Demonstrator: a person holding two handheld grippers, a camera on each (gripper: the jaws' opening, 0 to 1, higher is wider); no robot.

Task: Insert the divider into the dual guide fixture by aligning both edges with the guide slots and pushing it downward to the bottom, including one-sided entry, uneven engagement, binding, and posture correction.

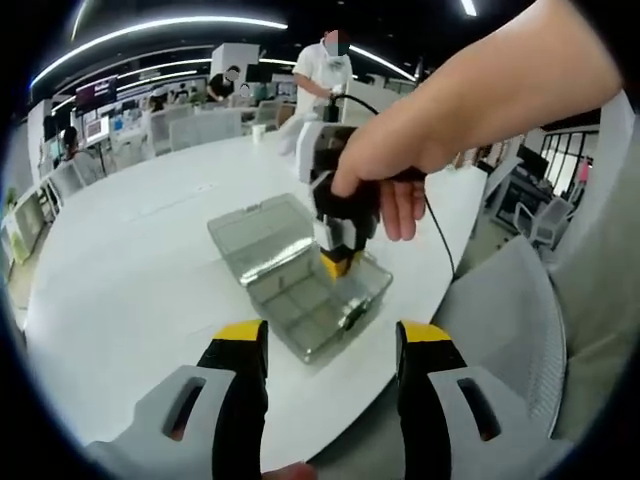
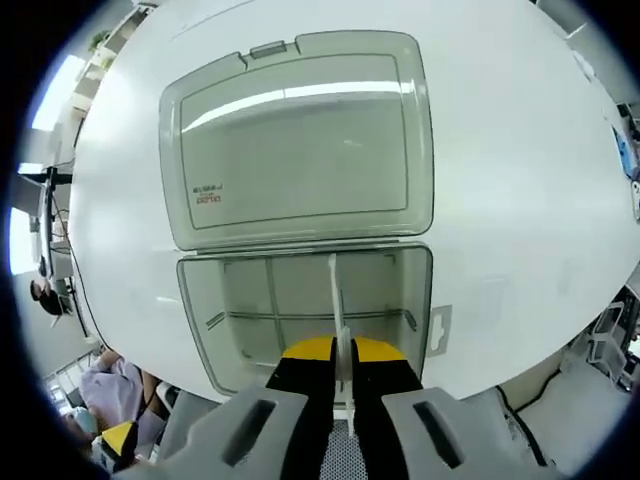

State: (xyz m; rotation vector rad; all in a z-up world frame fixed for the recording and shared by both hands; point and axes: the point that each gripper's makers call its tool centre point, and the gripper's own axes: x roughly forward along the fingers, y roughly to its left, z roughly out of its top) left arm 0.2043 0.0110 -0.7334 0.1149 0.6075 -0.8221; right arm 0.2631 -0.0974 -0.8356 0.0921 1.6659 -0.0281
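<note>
Yellow-tipped jaws of the left gripper (image 1: pixel 331 345) stand wide apart and empty in the left gripper view, above a round white table (image 1: pixel 130 270) where a clear plastic box (image 1: pixel 300 275) lies open beneath the right gripper (image 1: pixel 338 262), gripped by a hand (image 1: pixel 395 165). Right gripper view: the right gripper (image 2: pixel 340 352) is pinched on a thin white divider (image 2: pixel 336 300) standing upright inside the box's (image 2: pixel 300 290) ribbed tray, its smooth translucent lid (image 2: pixel 300 140) folded back flat.

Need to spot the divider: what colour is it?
White divider, thin and upright in the clear box; clearest in right gripper view.
</note>
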